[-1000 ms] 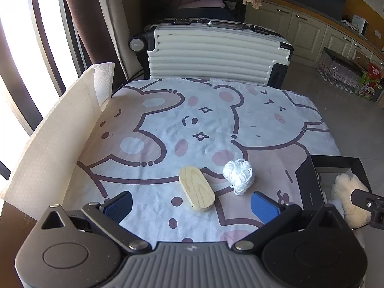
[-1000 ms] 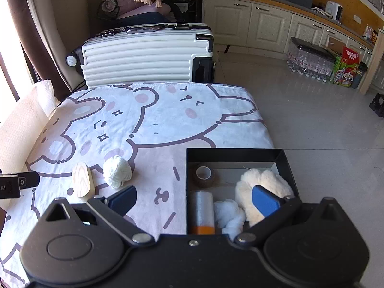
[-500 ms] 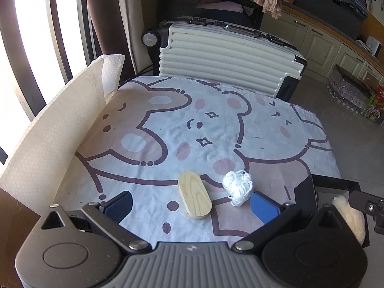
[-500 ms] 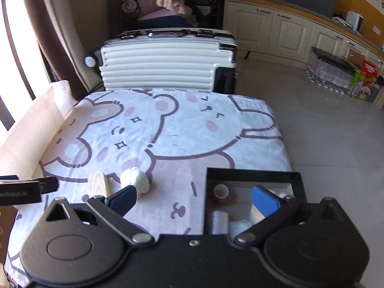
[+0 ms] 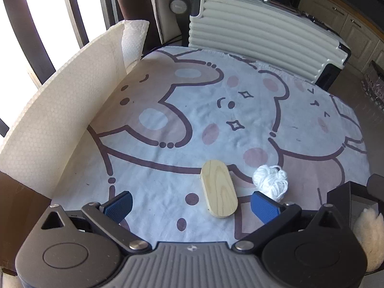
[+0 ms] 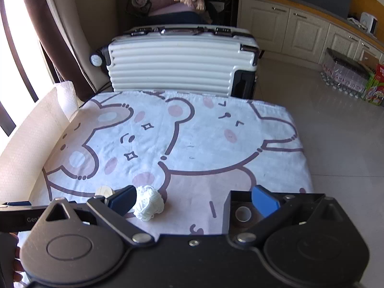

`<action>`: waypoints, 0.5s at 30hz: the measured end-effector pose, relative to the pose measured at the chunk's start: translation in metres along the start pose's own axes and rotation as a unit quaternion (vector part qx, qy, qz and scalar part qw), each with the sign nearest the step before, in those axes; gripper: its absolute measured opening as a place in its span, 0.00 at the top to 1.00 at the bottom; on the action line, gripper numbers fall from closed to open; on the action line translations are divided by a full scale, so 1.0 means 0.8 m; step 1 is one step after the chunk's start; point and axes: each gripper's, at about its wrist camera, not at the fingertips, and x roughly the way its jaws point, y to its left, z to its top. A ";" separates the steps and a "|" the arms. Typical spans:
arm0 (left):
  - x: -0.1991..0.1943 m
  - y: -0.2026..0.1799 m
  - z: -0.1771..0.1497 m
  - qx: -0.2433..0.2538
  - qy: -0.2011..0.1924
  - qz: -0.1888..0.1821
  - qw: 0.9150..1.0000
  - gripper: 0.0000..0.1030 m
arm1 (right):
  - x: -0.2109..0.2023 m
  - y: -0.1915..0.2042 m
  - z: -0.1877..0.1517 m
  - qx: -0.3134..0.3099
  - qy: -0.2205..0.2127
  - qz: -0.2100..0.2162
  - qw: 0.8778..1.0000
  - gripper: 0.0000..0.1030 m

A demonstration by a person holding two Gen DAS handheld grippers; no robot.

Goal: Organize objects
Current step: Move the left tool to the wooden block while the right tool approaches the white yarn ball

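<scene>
An oval wooden piece [image 5: 219,189] lies flat on the bear-print cloth, with a white yarn ball [image 5: 271,183] just to its right. My left gripper [image 5: 192,206] is open, its blue pads [image 5: 264,207] straddling the wooden piece from the near side without touching it. In the right wrist view the yarn ball [image 6: 148,202] sits beside the left pad of my open right gripper [image 6: 193,198], and the wooden piece [image 6: 103,190] is mostly hidden behind that pad. A black box [image 6: 231,204] at the lower right holds a tape roll [image 6: 243,214]. A fluffy cream object [image 5: 368,236] shows at the left view's right edge.
A white ribbed suitcase [image 6: 178,58] stands behind the table's far edge. A white foam sheet [image 5: 60,112] walls the table's left side, next to a bright window. Kitchen cabinets [image 6: 302,30] and tiled floor [image 6: 336,144] lie to the right. A hand [image 6: 10,256] shows bottom left.
Both grippers have shifted left and back; the black box has slid toward the right edge of each view. The wooden piece and yarn ball lie where they were.
</scene>
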 end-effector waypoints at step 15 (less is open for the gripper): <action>0.081 0.018 0.023 -0.073 0.067 -0.089 0.991 0.06 | 0.121 0.003 0.004 0.044 0.063 0.066 0.995 0.16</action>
